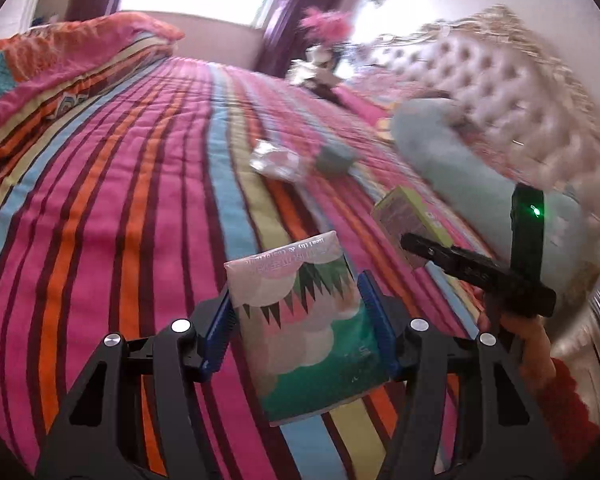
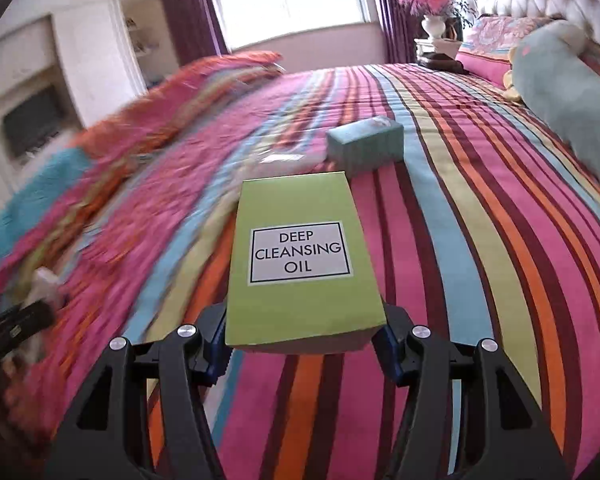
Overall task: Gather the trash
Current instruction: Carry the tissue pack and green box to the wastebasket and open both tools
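Note:
My left gripper (image 1: 296, 296) is shut on a soft tissue pack (image 1: 308, 332) printed in green, pink and white, held above the striped bedspread (image 1: 120, 200). My right gripper (image 2: 302, 332) is shut on a lime-green box (image 2: 300, 248) labelled "Deep Cleansing Oil", gripped at its near end. The same green box (image 1: 408, 216) shows in the left wrist view at right, with the black gripper body behind it. Farther up the bed lie a teal box (image 2: 366, 146) and a crumpled clear wrapper (image 1: 276, 160), side by side.
A folded orange-and-pink quilt (image 2: 180, 100) is heaped along the bed's left side. A long pale-blue bolster (image 2: 572, 92) lies by the tufted headboard (image 1: 500, 80). A vase of pink flowers (image 2: 434, 24) stands on the nightstand. A red sleeve (image 1: 560, 392) is at right.

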Demonstrator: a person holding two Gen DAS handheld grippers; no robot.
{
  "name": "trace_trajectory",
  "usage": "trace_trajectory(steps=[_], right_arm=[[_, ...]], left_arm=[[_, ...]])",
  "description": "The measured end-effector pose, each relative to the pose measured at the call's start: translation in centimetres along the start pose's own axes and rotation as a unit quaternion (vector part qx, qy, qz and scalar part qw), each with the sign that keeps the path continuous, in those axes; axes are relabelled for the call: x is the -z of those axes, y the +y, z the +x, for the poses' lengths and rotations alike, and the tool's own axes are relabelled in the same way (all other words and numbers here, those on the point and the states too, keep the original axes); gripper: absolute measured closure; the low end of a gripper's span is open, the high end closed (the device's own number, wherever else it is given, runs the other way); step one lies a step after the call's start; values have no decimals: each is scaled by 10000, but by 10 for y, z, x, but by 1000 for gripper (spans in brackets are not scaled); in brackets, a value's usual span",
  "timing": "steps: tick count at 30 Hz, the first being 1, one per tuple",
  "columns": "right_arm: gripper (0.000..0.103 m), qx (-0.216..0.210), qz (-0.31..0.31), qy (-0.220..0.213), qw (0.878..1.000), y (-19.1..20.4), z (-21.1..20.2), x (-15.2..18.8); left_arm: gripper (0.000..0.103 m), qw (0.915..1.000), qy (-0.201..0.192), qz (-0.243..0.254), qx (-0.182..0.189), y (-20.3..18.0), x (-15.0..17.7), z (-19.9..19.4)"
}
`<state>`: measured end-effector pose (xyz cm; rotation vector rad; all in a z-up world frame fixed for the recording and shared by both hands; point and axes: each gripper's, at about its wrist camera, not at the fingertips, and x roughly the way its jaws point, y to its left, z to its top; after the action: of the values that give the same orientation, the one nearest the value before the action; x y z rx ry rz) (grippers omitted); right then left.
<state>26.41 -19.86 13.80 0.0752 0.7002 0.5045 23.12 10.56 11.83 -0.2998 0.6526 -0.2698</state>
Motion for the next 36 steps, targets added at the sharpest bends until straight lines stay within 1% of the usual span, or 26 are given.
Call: trace_trajectory(steps=[1, 2, 4, 5, 7, 8, 9, 10, 11, 12, 14, 16, 18, 19, 22, 25, 26, 27, 28, 30, 34, 36], right_arm=[[47, -124, -59, -64, 9999, 6, -24, 18], [47, -277, -91, -68, 9996, 12, -49, 39], [47, -434, -25, 32, 9991, 26, -96, 88], [47, -490, -22, 90, 9988, 33, -113, 107], [47, -584, 125, 328, 9977, 47, -141, 152], [47, -651, 201, 513, 9964, 52, -147, 172], [47, -652, 323, 762, 9944, 57, -149, 196], [47, -635, 412, 1007, 9920, 61, -144, 214], [47, -686, 472, 1326, 9877, 65, -136, 233], [47, -705, 525, 1657, 9822, 68, -124, 254], [47, -601, 517, 2238, 9714, 73, -96, 289], [47, -466, 554, 2640, 9618, 73, -69, 311], [47, -381, 624, 2984, 9516, 71, -48, 329], [47, -350, 635, 3165, 9458, 71, -39, 337], [47, -398, 714, 3522, 9324, 72, -20, 349], [46, -367, 653, 3566, 9312, 75, -15, 348], [45, -363, 651, 3555, 9317, 77, -15, 347], [38, -307, 642, 3559, 9318, 77, -13, 345], [29, -239, 639, 3559, 9320, 77, -18, 351], [28, -137, 668, 3517, 9336, 75, -30, 363], [28, -48, 822, 3442, 9353, 64, -34, 366], [28, -16, 877, 3436, 9350, 60, -35, 367]], left_arm=[[45, 9998, 20, 182, 87, -13, 25, -24], [45, 9996, 48, 263, 115, -21, 41, -37], [45, 9987, 201, 434, 167, -39, 86, -67], [45, 9981, 310, 481, 208, -48, 110, -79], [45, 9949, 760, 598, 294, -65, 165, -91], [45, 9933, 948, 620, 234, -69, 185, -90], [45, 9904, 1205, 657, 146, -72, 207, -87], [45, 9850, 1558, 729, 109, -76, 235, -78], [45, 9800, 1839, 760, -9, -78, 258, -67], [45, 9750, 2070, 802, -135, -78, 276, -57], [45, 9628, 2577, 781, -212, -75, 311, -30], [45, 9481, 3078, 749, -266, -71, 336, -6], [45, 9361, 3447, 642, -273, -65, 352, 11], [45, 9299, 3634, 507, -244, -59, 361, 20], [45, 9212, 3864, 351, -285, -50, 372, 29], [42, 9189, 3921, 284, -327, -47, 374, 31], [33, 9186, 3922, 290, -388, -47, 375, 31], [18, 9184, 3922, 298, -431, -48, 377, 30], [15, 9184, 3916, 302, -480, -49, 376, 31], [15, 9198, 3877, 294, -524, -49, 377, 29], [14, 9234, 3787, 266, -571, -46, 372, 23], [12, 9246, 3754, 275, -587, -48, 370, 21]])
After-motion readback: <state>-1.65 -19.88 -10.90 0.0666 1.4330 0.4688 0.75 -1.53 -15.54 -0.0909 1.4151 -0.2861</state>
